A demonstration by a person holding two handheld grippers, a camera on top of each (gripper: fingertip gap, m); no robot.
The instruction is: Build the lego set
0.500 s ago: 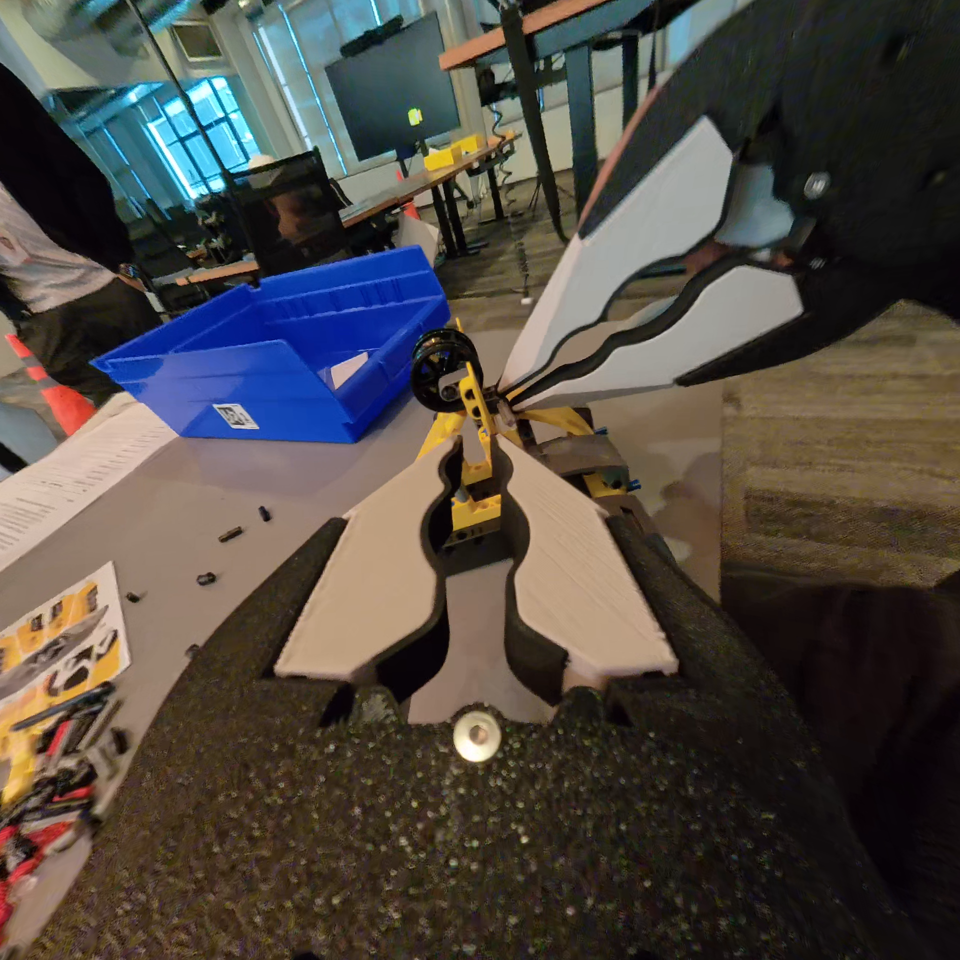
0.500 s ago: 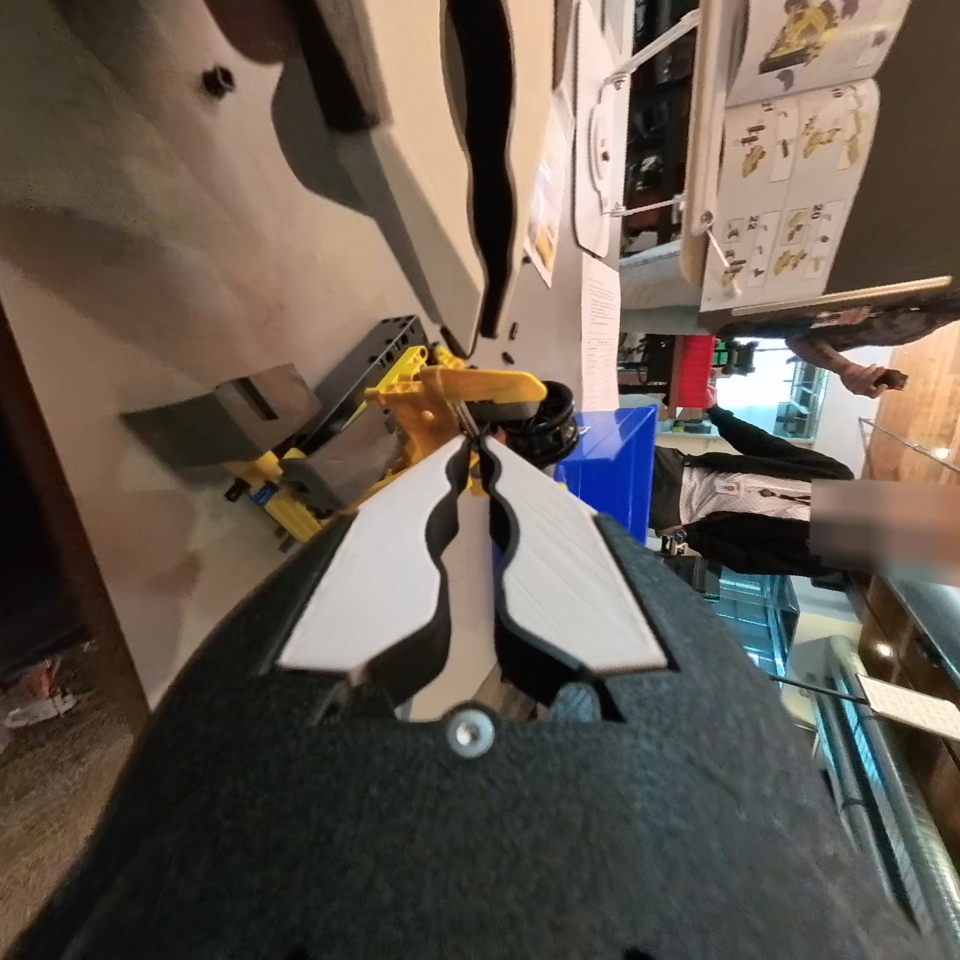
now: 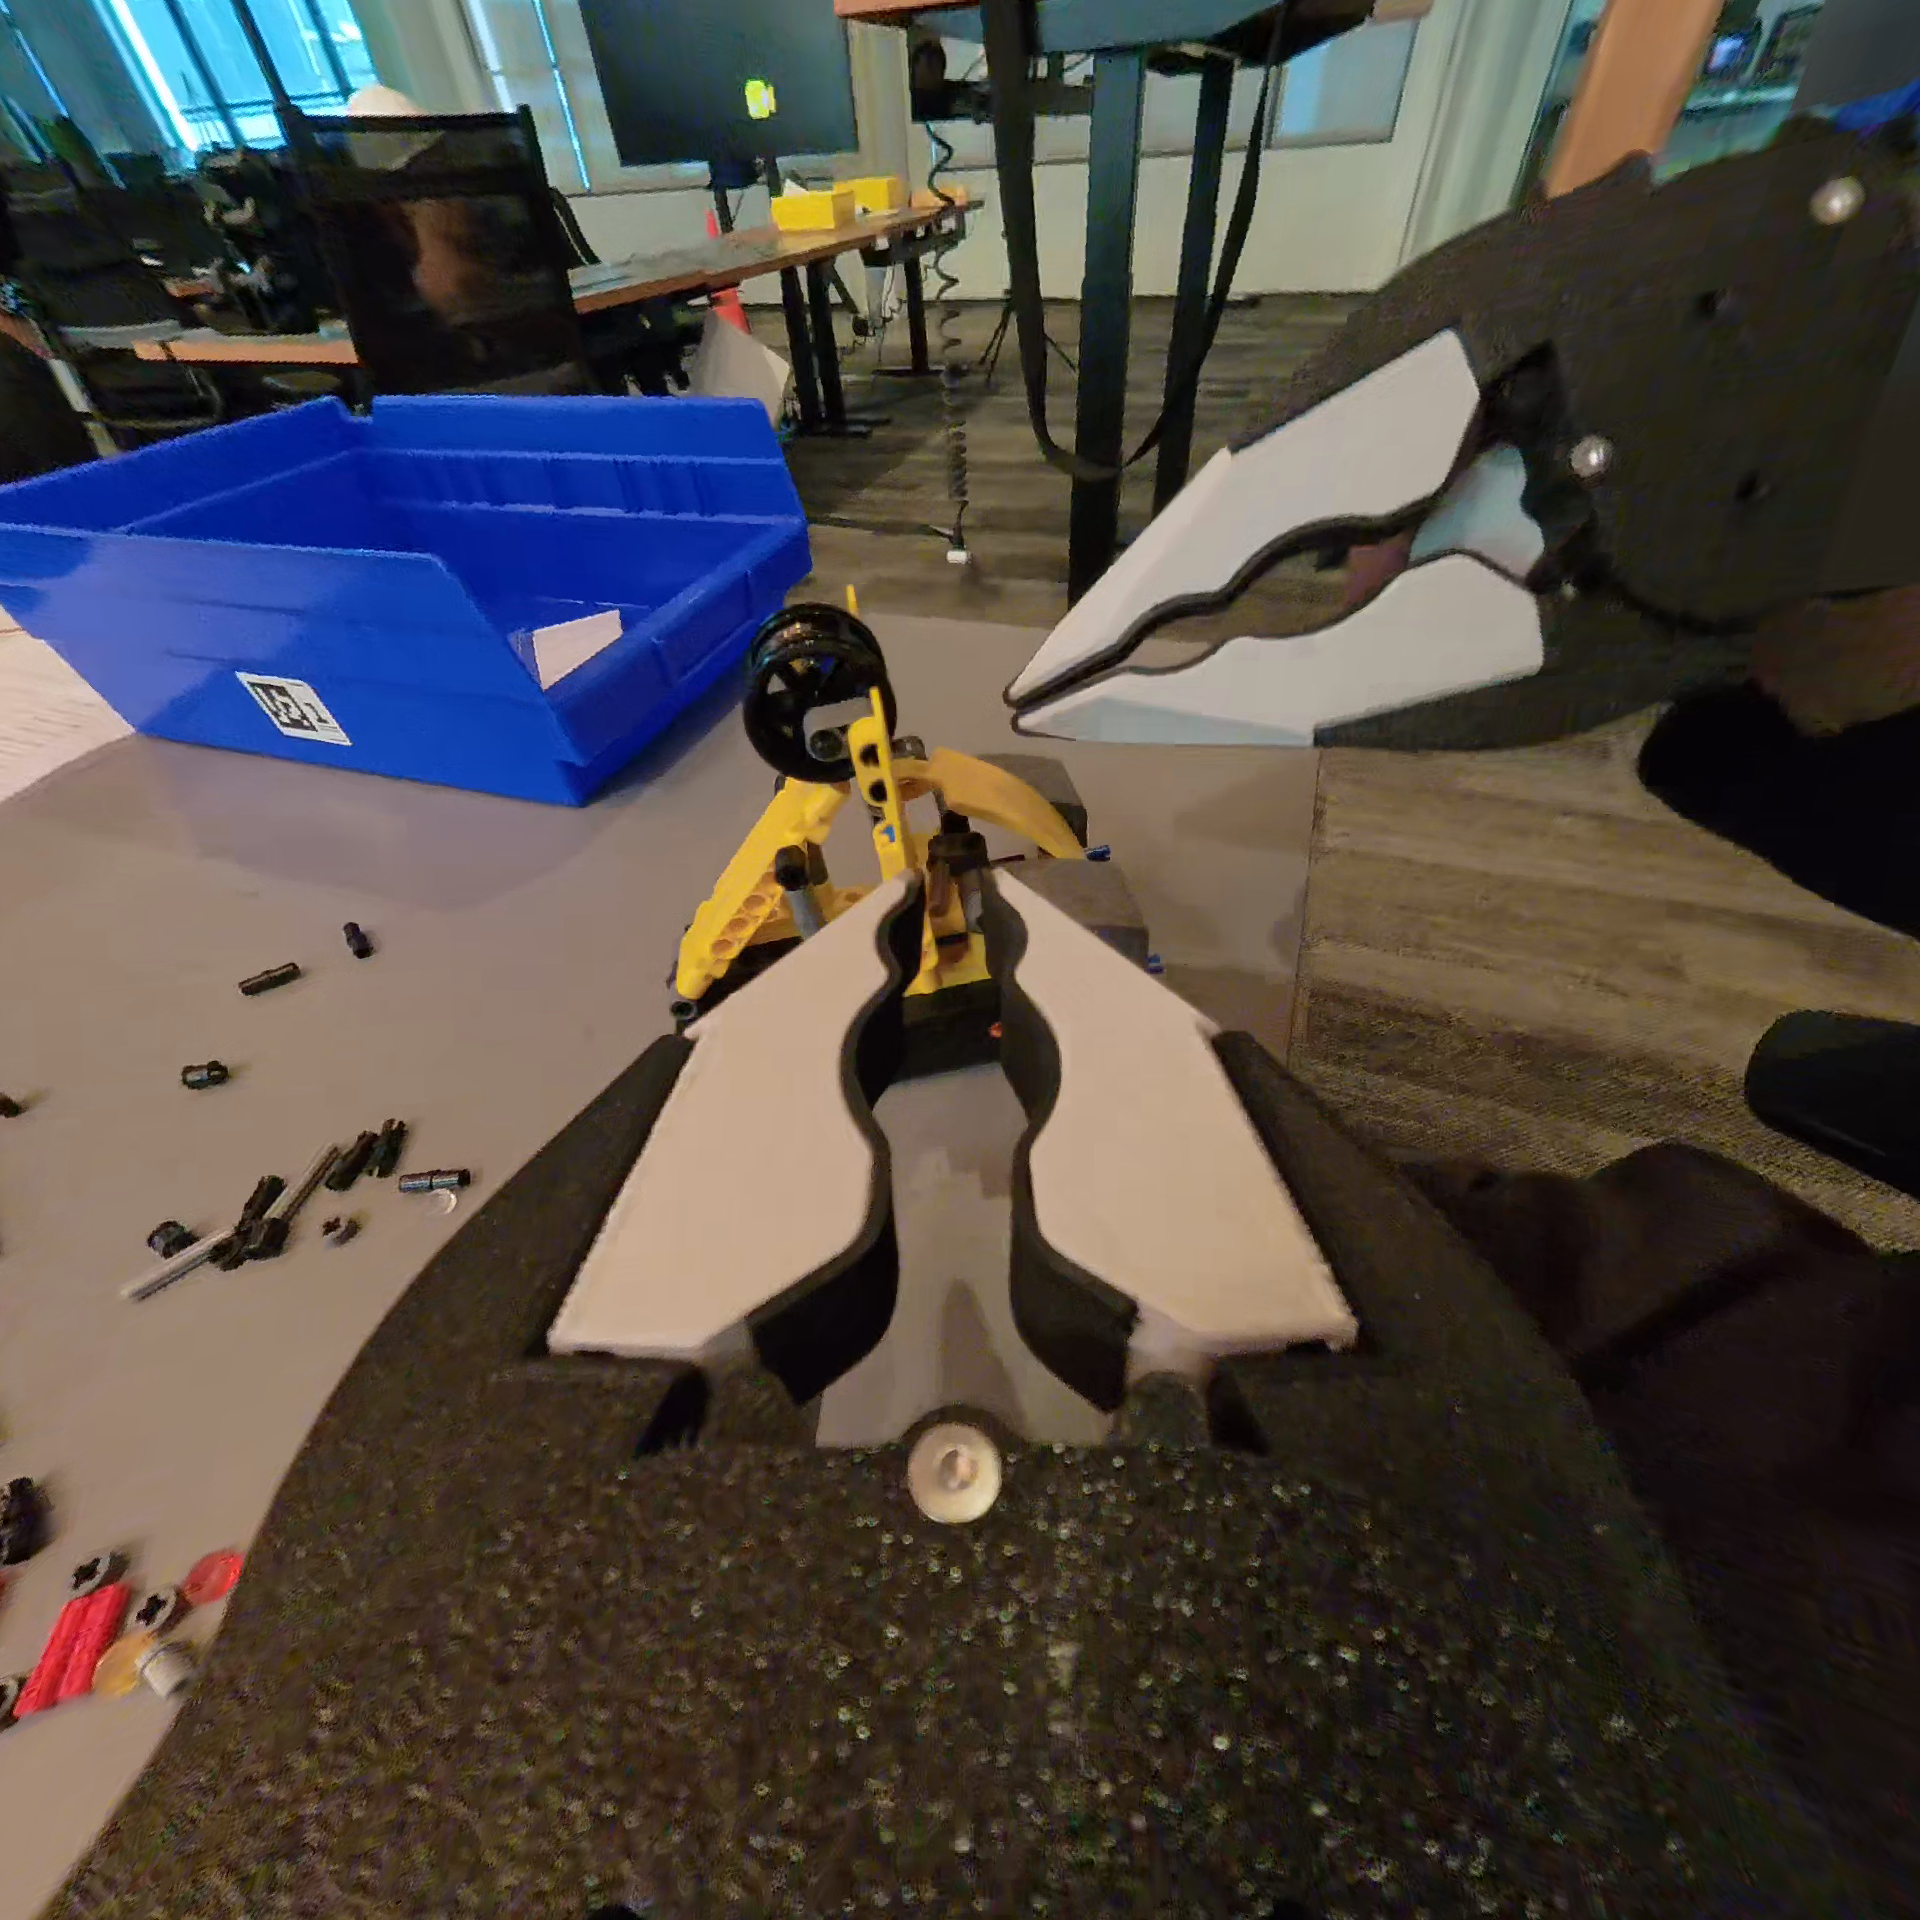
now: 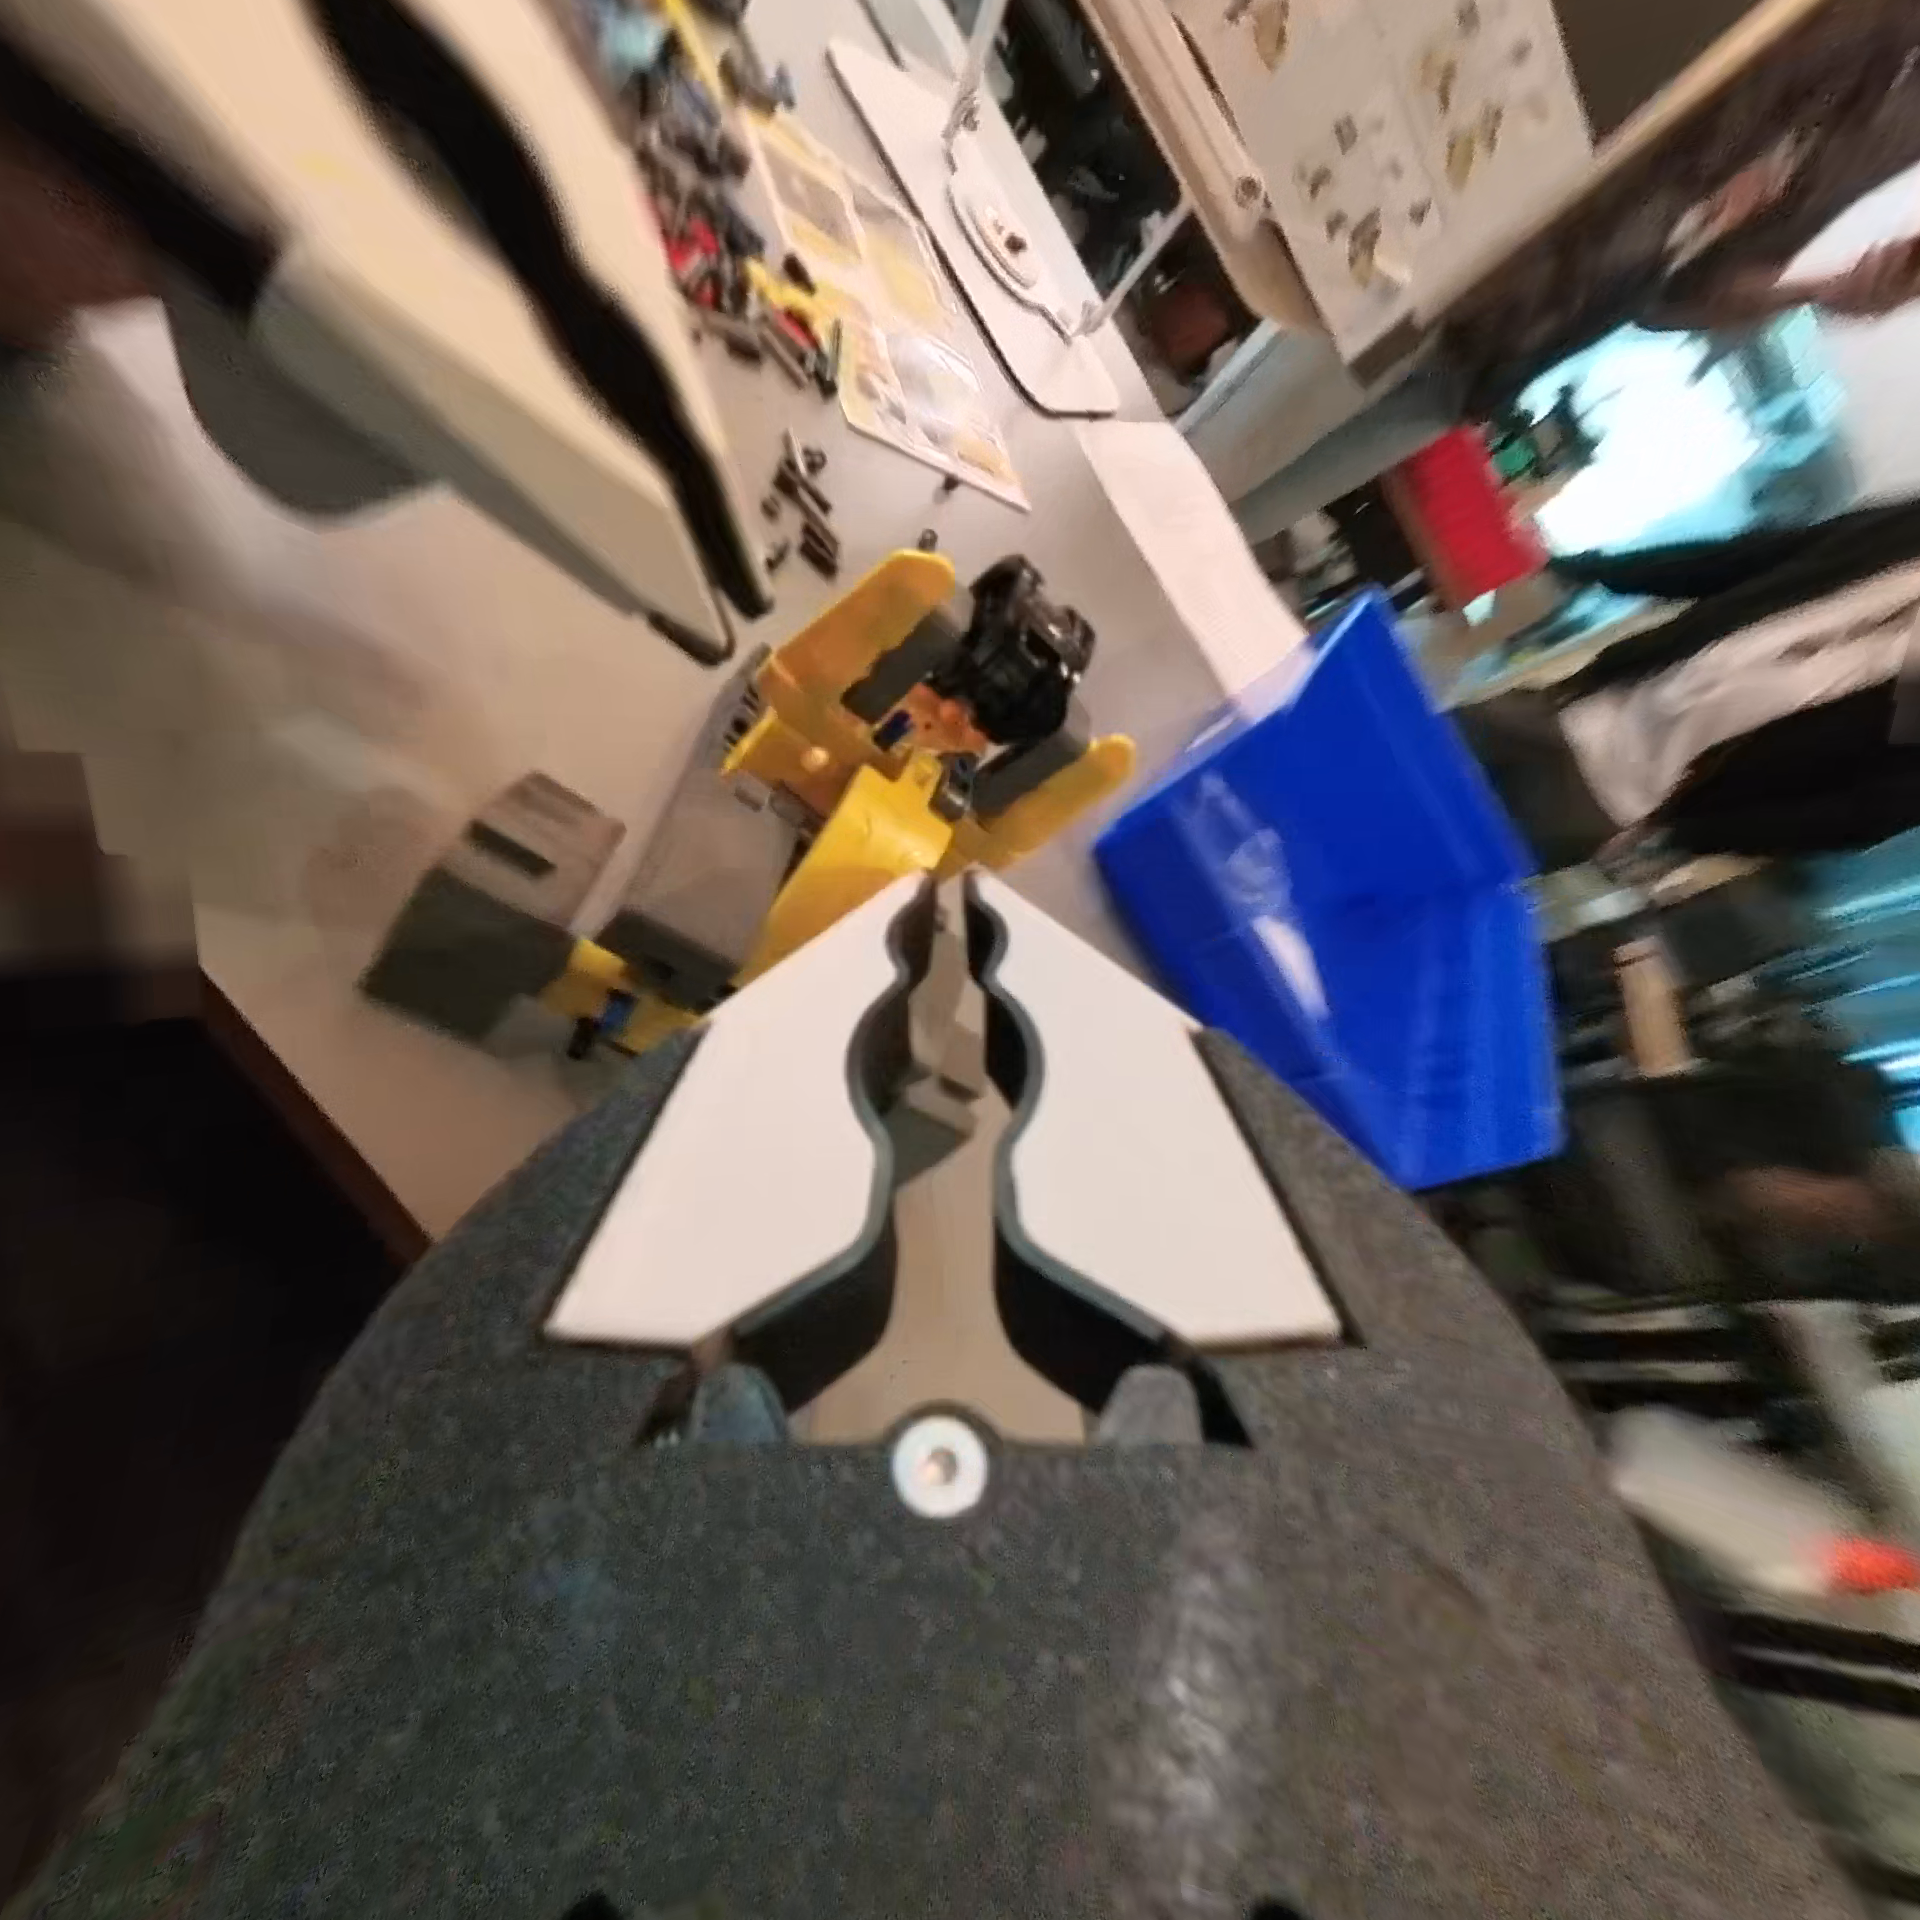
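Your left gripper is pinching the yellow toy model on the grey table, its black wheel pointing up. Your right gripper is hanging nearly closed, holding nothing. The blue bin beside is holding white paper.

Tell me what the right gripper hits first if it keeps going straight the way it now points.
Most likely the yellow brick model. In its own blurred view the right gripper, jaws nearly shut, points at the model's yellow frame just ahead. From the left wrist view it hangs clear of the model, so the depth is uncertain.
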